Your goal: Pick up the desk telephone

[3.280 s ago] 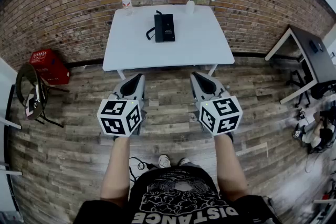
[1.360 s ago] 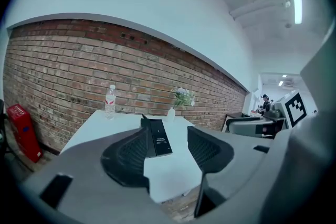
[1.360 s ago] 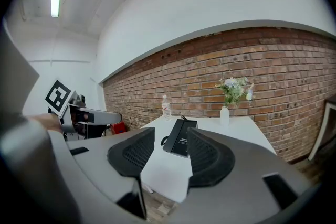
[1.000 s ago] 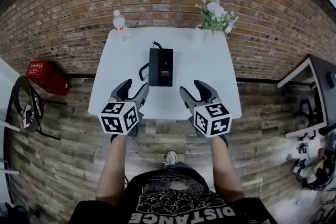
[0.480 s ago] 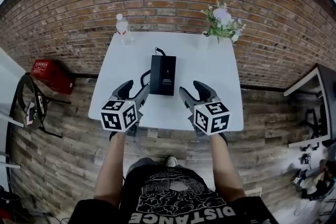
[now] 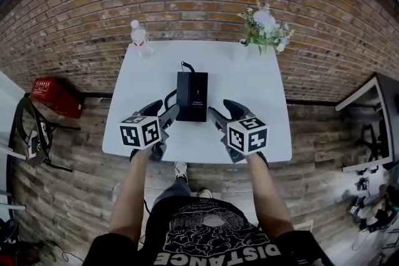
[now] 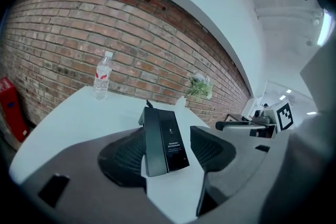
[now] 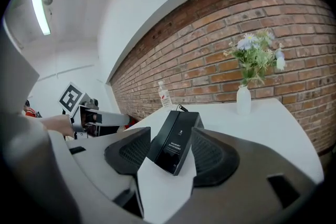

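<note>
The black desk telephone (image 6: 191, 96) lies flat in the middle of the white table (image 6: 249, 81), its cord curling off its left side. My left gripper (image 6: 161, 111) hovers open just off the phone's near left corner, nothing between its jaws. My right gripper (image 6: 223, 110) hangs open off the near right corner, also with nothing in it. In the left gripper view the telephone (image 7: 165, 141) shows through the gap ahead of the left gripper (image 7: 167, 150). The right gripper view shows the telephone (image 8: 176, 140) ahead of the right gripper (image 8: 169, 150). Neither gripper touches it.
A water bottle (image 6: 138, 39) stands at the table's far left corner and a white vase of flowers (image 6: 265, 25) at the far right, against the brick wall. A red crate (image 6: 55, 95) and a chair (image 6: 31, 128) sit on the floor to the left; another desk (image 6: 374, 115) is at right.
Both grippers have moved forward and down over the table's near edge, closing in on the phone's near corners. The phone has not moved.
</note>
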